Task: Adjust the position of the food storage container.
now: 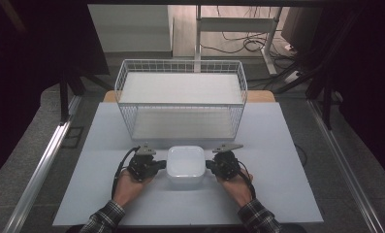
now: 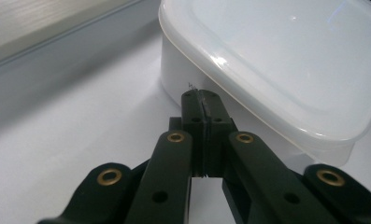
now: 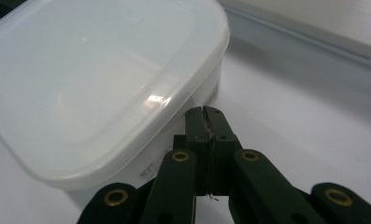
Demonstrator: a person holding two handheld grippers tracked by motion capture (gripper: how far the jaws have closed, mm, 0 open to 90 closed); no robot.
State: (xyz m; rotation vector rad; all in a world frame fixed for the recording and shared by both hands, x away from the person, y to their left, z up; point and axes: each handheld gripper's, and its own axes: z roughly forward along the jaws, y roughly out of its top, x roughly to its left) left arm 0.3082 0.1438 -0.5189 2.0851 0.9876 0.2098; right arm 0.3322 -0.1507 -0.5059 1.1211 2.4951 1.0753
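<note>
A squarish white container (image 1: 185, 166) with a translucent, round-cornered lid sits on the bench (image 1: 277, 145) before the wire basket (image 1: 180, 97). The left tool (image 1: 162, 164) and right tool (image 1: 209, 165) flank it (both fully closed, gripping nothing).

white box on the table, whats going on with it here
A person holds a gripper in each hand, one on either side of the lidded white box. The left gripper and right gripper both have their jaws shut with nothing between them, tips at the box's side walls just under the lid rim, as if pressing it from both sides. The box sits on the table, just in front of the wire basket.
</note>
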